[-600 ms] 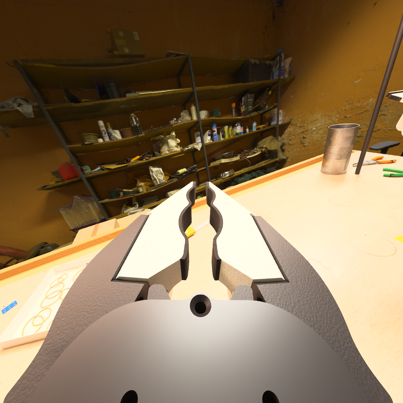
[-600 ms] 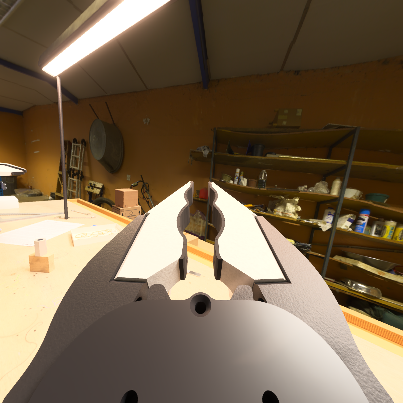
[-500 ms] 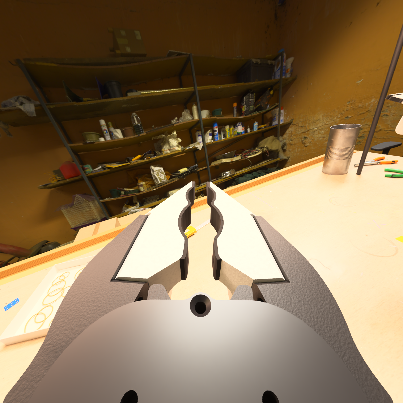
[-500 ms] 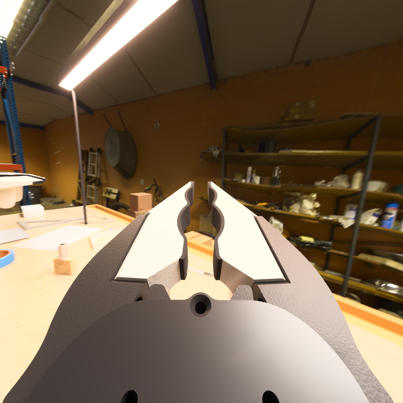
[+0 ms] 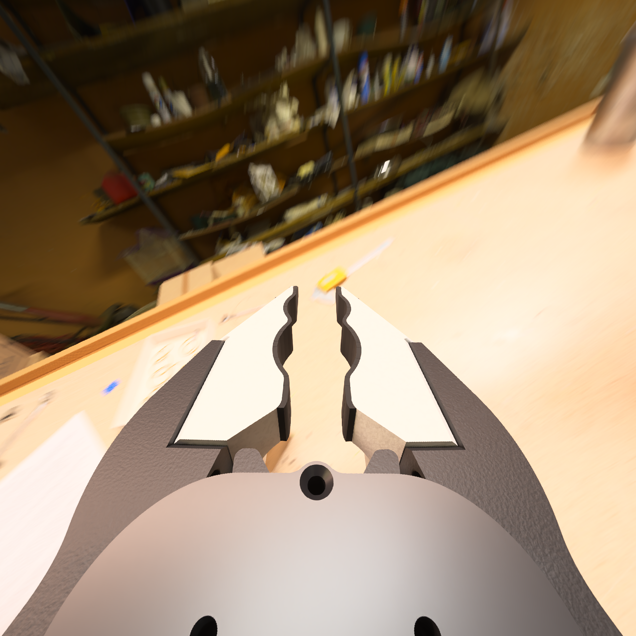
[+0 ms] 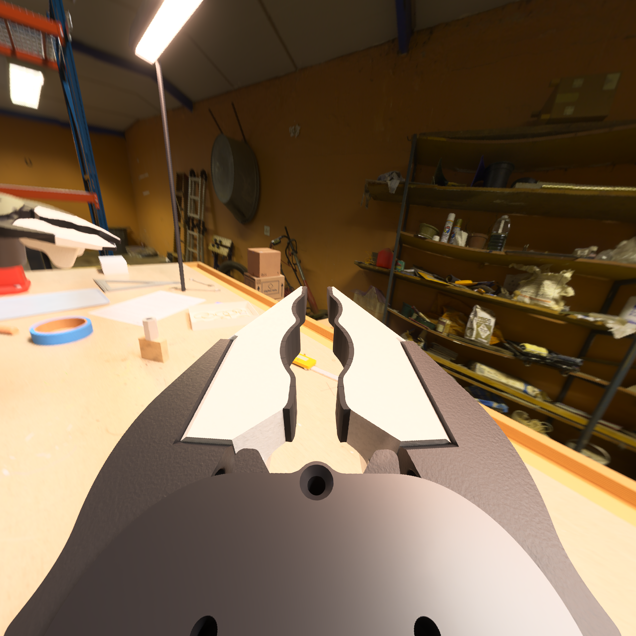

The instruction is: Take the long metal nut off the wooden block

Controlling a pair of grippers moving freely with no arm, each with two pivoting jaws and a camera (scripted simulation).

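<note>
Right, the big pale surface [image 6: 86, 395] carries everything here, and the landmark is the wooden block [image 6: 154, 349], sitting bare on it. Left of the block lies a blue tape roll [image 6: 61, 329]; behind the block, a flat white tray [image 6: 220, 315]; to the block's right, a small yellow tool [image 6: 304, 361]. And on top of the block, upright, stands the long metal nut [image 6: 150, 328], pale and faceted, not yet lifted.

The right tongs [image 6: 316, 290] hang well to the right of the block, parted, holding nothing. The left tongs [image 5: 316, 290] are released too, gap empty, their view blurred; they show up again well to the left of the block, above the surface.

The nut looks stiff, small and likely slick, with some weight for its size. Best bet: clamp its flat sides above the block and pull straight up, since a tilted tug could drag the light block along.
</note>
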